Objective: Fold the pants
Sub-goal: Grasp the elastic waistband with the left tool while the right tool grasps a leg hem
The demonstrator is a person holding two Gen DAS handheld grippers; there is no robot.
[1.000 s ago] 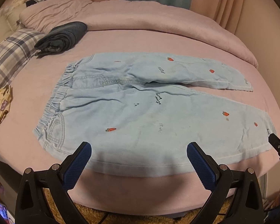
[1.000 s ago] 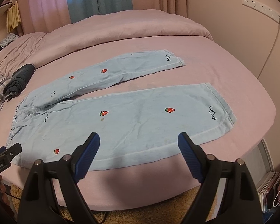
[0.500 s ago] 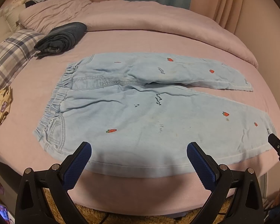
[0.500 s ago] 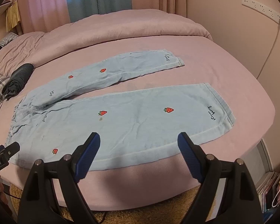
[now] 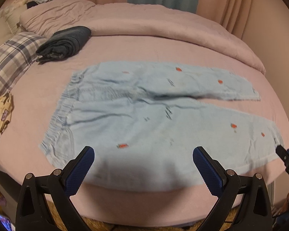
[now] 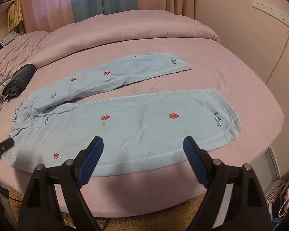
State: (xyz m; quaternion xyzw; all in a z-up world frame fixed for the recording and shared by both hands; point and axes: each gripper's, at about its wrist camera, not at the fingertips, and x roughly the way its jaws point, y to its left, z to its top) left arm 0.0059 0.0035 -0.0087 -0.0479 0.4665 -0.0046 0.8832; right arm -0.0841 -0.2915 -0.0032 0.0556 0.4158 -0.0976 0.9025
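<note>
Light blue pants (image 5: pixel 144 119) with red strawberry patches lie flat on the pink bed (image 5: pixel 163 46), waistband to the left, both legs spread to the right. They also show in the right wrist view (image 6: pixel 136 123). My left gripper (image 5: pixel 143 156) is open and empty, just above the near leg's lower edge by the waist end. My right gripper (image 6: pixel 143 146) is open and empty, over the near leg's lower edge toward the cuff (image 6: pixel 229 113). Each gripper's tip shows at the edge of the other's view.
A rolled dark garment (image 5: pixel 65 43) lies at the back left of the bed beside a plaid pillow (image 5: pixel 11 57). A folded pink duvet (image 6: pixel 125 30) runs along the far side. A wall (image 6: pixel 240 38) with a power strip stands to the right. Magazines (image 6: pixel 279 194) lie on the floor.
Both grippers have edged slightly forward toward the pants' near edge. The left view is blurred from motion. The pants have not moved.
</note>
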